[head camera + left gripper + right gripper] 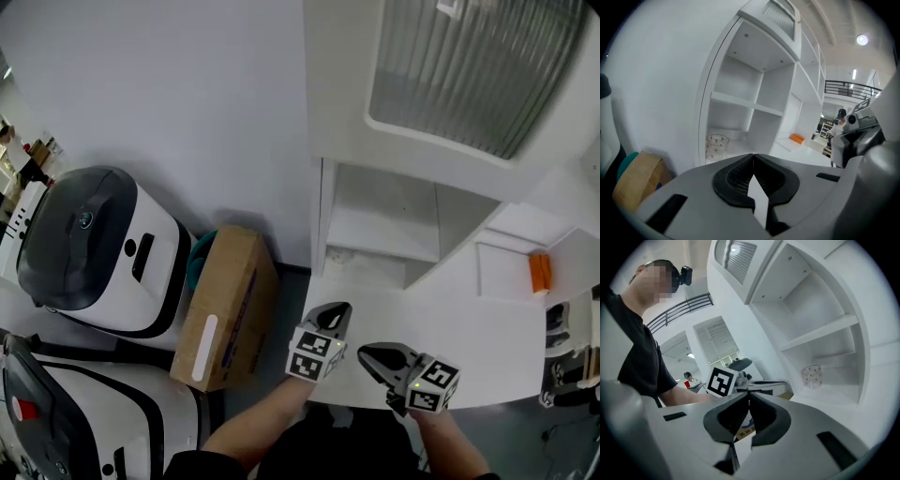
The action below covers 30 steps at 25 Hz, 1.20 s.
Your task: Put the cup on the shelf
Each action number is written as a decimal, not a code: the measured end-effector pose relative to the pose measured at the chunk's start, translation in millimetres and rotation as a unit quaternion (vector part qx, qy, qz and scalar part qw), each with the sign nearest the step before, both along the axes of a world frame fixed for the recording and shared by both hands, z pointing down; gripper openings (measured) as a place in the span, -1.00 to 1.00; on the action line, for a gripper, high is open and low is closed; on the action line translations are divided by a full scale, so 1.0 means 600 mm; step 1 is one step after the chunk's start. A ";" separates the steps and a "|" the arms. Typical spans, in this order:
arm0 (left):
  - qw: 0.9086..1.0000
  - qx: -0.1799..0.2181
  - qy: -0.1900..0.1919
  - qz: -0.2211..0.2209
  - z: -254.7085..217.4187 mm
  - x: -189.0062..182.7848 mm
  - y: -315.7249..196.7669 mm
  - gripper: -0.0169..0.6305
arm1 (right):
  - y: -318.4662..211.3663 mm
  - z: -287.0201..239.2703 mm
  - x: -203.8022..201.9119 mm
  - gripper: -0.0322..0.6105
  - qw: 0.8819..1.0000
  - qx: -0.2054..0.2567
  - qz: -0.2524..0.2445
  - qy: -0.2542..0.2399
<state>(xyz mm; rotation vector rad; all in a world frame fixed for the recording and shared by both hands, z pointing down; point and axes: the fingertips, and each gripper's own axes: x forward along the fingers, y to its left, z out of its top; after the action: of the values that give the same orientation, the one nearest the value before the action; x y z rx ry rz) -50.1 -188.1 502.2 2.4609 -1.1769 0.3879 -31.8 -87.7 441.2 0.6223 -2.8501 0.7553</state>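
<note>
A clear glass cup (717,143) with small dots stands on the lowest shelf of the white shelf unit (375,220), at its left end; the right gripper view shows the cup (812,376) there too. My left gripper (339,312) hangs over the white table's near left corner, well short of the cup. Its jaws (753,156) meet at the tips with nothing between them. My right gripper (367,354) is beside it to the right, pointing left, also shut and empty (749,395). The head view does not show the cup.
A cardboard box (225,305) leans on the floor left of the table (487,347), next to two white-and-black machines (94,248). An orange object (540,272) lies on a ledge at the right. A ribbed cabinet door (469,66) juts out above the shelves.
</note>
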 end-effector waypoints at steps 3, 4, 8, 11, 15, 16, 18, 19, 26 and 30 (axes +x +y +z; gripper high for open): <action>0.999 0.024 -0.006 0.025 -0.047 0.015 0.046 -0.91 | 0.021 -0.031 0.020 -0.84 1.000 0.012 0.013 0.005; 0.999 0.035 -0.010 0.034 -0.062 0.022 0.058 -0.91 | 0.025 -0.044 0.028 -0.84 1.000 0.020 0.016 0.004; 0.997 0.067 -0.011 0.047 -0.123 0.053 0.096 -0.91 | 0.030 -0.096 0.058 -0.84 0.998 0.055 0.019 -0.002; 0.996 0.083 -0.008 0.041 -0.155 0.080 0.121 -0.91 | 0.037 -0.130 0.085 -0.84 0.997 0.072 0.010 -0.020; 0.997 0.074 0.008 0.033 -0.174 0.119 0.156 -0.91 | 0.057 -0.166 0.130 -0.84 0.995 0.085 -0.004 -0.042; 0.997 0.071 0.010 0.033 -0.178 0.131 0.166 -0.91 | 0.065 -0.171 0.145 -0.84 0.995 0.086 -0.006 -0.046; 0.997 0.069 0.011 0.034 -0.189 0.155 0.189 -0.91 | 0.082 -0.182 0.174 -0.84 0.995 0.087 -0.008 -0.058; 0.997 0.067 0.013 0.033 -0.197 0.165 0.201 -0.91 | 0.091 -0.189 0.188 -0.85 0.994 0.087 -0.009 -0.066; 0.996 0.083 0.023 0.026 -0.243 0.229 0.263 -0.91 | 0.119 -0.233 0.271 -0.85 0.986 0.149 0.004 -0.069; 0.996 0.079 0.035 0.023 -0.261 0.241 0.277 -0.91 | 0.136 -0.248 0.299 -0.85 0.983 0.165 0.038 -0.074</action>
<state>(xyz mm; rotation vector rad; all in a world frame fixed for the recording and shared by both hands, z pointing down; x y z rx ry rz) 94.5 -21.6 345.4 2.6176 -1.1657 0.2277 147.4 -6.4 292.2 0.7496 -3.1348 0.3498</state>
